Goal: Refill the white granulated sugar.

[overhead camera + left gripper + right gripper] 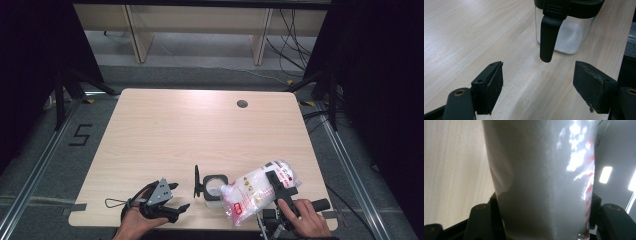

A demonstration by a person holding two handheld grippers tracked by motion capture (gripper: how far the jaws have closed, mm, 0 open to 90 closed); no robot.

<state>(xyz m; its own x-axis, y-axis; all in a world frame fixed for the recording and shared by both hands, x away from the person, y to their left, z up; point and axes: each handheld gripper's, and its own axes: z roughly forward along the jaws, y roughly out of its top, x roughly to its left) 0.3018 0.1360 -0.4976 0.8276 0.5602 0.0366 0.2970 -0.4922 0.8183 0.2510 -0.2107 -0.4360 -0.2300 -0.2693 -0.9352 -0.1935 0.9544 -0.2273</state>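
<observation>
In the high view, the right gripper (278,186) is partly covered by the bag (257,189) it holds, so its jaw tips cannot be made out, and the person's forearms are cut off at the bottom edge. The bag is clear plastic packed with white grains, with a red label near its lower end, and is tilted over the near right part of the pale wood-grain table (165,130), its lower corner touching the rim of the container (214,187). That container is a small clear square jar with a black rim and its black lid flipped up on the left. The left gripper (172,197) rests just left of it, jaws apart and empty. In the left gripper view, the container (567,37) is cut off at the top; white grains lie in its bottom, and a black tab hangs down its front. In the right gripper view, the bag (541,182) hides most of both jaws, which clamp its sides.
</observation>
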